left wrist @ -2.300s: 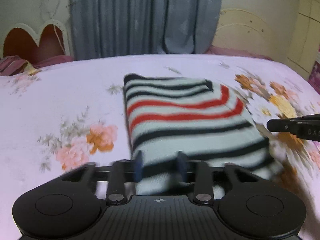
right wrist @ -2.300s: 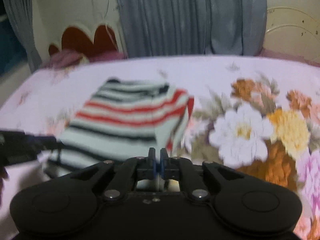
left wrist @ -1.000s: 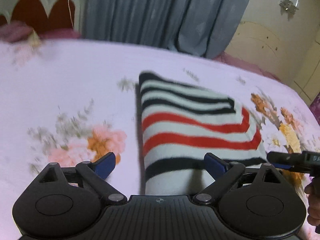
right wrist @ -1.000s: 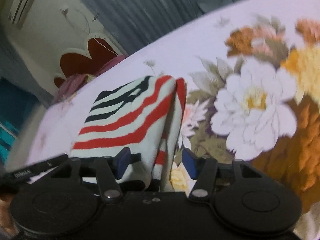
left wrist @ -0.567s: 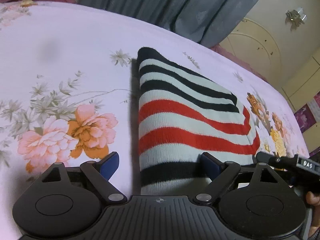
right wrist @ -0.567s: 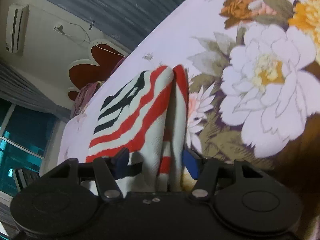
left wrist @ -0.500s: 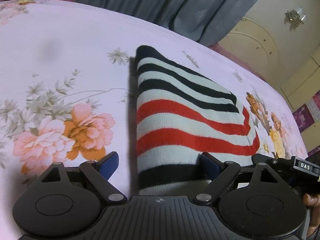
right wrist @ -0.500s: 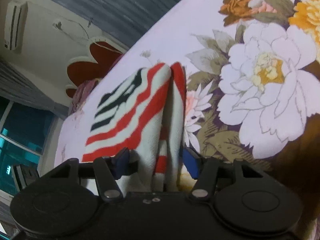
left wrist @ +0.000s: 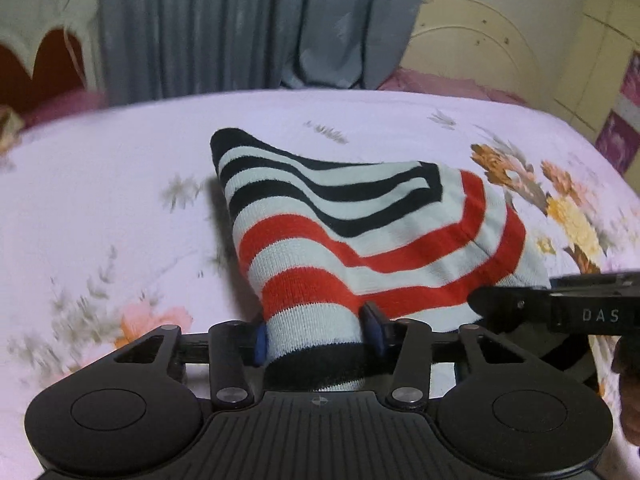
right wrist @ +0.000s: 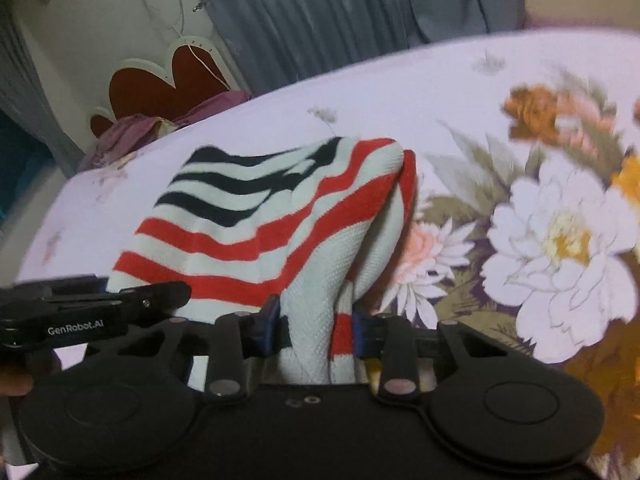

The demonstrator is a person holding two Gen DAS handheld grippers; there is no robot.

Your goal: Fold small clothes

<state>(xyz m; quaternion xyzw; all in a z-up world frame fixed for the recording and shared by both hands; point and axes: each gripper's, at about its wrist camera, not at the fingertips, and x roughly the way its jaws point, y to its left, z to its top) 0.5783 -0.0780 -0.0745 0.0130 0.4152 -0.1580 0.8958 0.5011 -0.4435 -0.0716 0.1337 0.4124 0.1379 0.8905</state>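
Observation:
A folded knit garment [left wrist: 360, 220] with white, black and red stripes lies on the floral bedsheet [left wrist: 120, 200]. In the left wrist view my left gripper [left wrist: 316, 336] has its jaws closing, and the blue pads press the garment's near left corner from both sides. The right gripper's finger [left wrist: 520, 304] reaches in from the right. In the right wrist view my right gripper [right wrist: 316, 326] is likewise closing, pads squeezing the bunched near right corner of the garment [right wrist: 260, 220]. The left gripper's finger [right wrist: 140, 300] shows at the left. The near edge is raised and puckered.
The bedsheet [right wrist: 560, 240] carries large printed flowers to the right. A grey curtain [left wrist: 240, 32] hangs behind the bed. A red scalloped headboard [right wrist: 160, 88] and a pink bundle of bedding [right wrist: 132, 132] sit at the far left. A hand [left wrist: 628, 400] holds the right gripper.
Both pairs of jaws have narrowed from wide apart onto the garment's near corners. The cloth has bunched and lifted between them, and both views have rolled toward level.

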